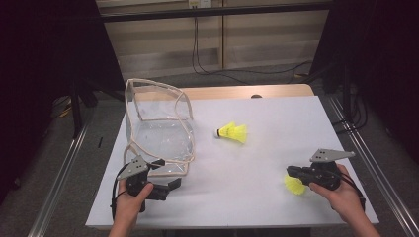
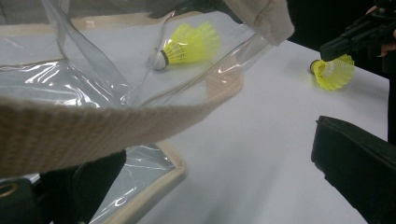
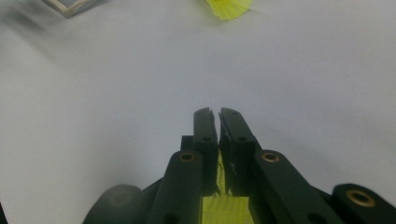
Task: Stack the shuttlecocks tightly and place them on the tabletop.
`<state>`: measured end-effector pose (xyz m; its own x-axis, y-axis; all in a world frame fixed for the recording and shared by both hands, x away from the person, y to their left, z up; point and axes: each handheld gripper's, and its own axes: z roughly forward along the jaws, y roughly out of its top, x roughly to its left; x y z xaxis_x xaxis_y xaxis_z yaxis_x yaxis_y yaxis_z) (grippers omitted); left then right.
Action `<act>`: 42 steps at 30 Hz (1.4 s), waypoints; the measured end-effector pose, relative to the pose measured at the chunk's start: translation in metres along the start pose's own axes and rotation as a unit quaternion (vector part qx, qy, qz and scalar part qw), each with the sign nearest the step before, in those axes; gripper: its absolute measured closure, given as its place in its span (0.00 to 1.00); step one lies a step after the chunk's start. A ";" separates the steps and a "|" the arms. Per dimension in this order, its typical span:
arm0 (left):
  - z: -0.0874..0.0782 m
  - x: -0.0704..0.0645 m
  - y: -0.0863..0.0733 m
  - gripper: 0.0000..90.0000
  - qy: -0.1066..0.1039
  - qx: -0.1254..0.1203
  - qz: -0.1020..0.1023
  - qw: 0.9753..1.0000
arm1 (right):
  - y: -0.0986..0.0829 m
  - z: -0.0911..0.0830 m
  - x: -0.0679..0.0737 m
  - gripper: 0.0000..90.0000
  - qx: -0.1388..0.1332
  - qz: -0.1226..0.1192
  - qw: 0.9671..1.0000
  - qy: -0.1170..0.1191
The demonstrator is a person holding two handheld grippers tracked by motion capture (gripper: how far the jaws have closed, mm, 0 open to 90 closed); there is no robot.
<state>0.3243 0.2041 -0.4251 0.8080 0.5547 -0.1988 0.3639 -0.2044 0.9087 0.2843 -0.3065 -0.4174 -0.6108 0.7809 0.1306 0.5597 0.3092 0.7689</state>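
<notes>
A white-topped table [image 1: 276, 148] stands on grey floor [image 1: 99, 128], dark curtains [image 1: 44, 44] around.

No legible text or labels.

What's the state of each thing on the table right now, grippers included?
Clear plastic bag with beige webbing trim: standing, mouth open.
Yellow shuttlecock at mid-table: lying on its side, free.
Second yellow shuttlecock: skirt pinched in the right gripper.
Right gripper: jaws closed on that skirt.
Left gripper: jaws open, at the bag's near rim.
</notes>
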 end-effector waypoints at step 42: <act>0.000 0.000 0.000 0.04 -0.003 -0.001 -0.001 1.000 | 0.035 0.024 0.020 1.00 -0.057 -0.007 0.998 0.039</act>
<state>0.3244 0.2046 -0.4251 0.8094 0.5510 -0.2030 0.3650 -0.2013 0.9090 0.3054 -0.2668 -0.4033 -0.6623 0.7312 0.1636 0.4864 0.2534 0.8362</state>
